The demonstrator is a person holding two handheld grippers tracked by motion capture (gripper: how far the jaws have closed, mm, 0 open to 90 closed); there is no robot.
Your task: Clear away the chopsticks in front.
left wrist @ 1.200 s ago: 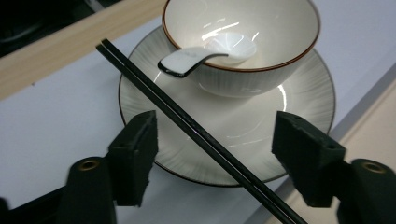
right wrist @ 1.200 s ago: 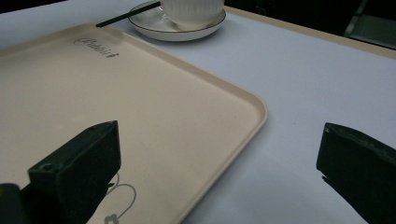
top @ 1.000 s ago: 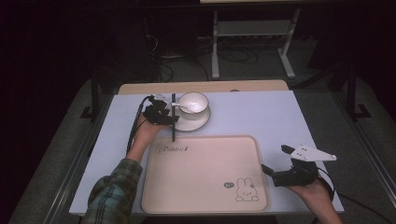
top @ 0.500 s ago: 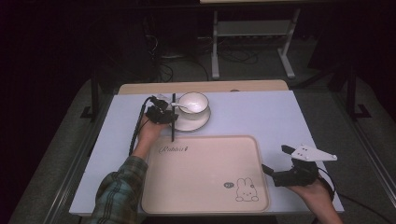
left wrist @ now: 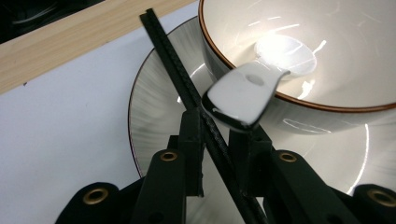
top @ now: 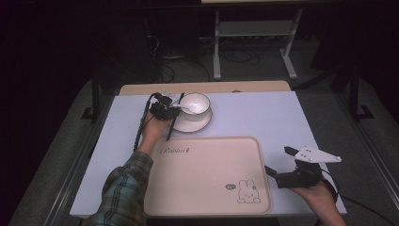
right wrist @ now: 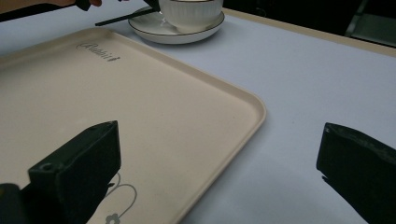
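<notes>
A white bowl (top: 195,102) with a brown rim stands on a saucer (top: 193,125) at the back of the table. A white spoon (top: 186,108) lies in it, its handle (left wrist: 238,95) hanging over the rim. Black chopsticks (top: 170,129) lean on the saucer's left edge. My left gripper (top: 171,112) sits low at that edge. Its jaws have just been closing, and the chopsticks (left wrist: 177,70) run between them with a thin gap either side (left wrist: 217,126). My right gripper (top: 277,160) rests wide open and empty beside the tray's right edge (right wrist: 219,135).
A large cream tray (top: 207,174) with a rabbit print lies empty at the table's front centre. A wooden strip (top: 202,87) borders the table's far edge. Beyond it, on the dark floor, are cables and a metal stand (top: 254,33).
My left hand has shifted slightly toward the saucer and the chopsticks. The right hand and its gripper have stayed where they were.
</notes>
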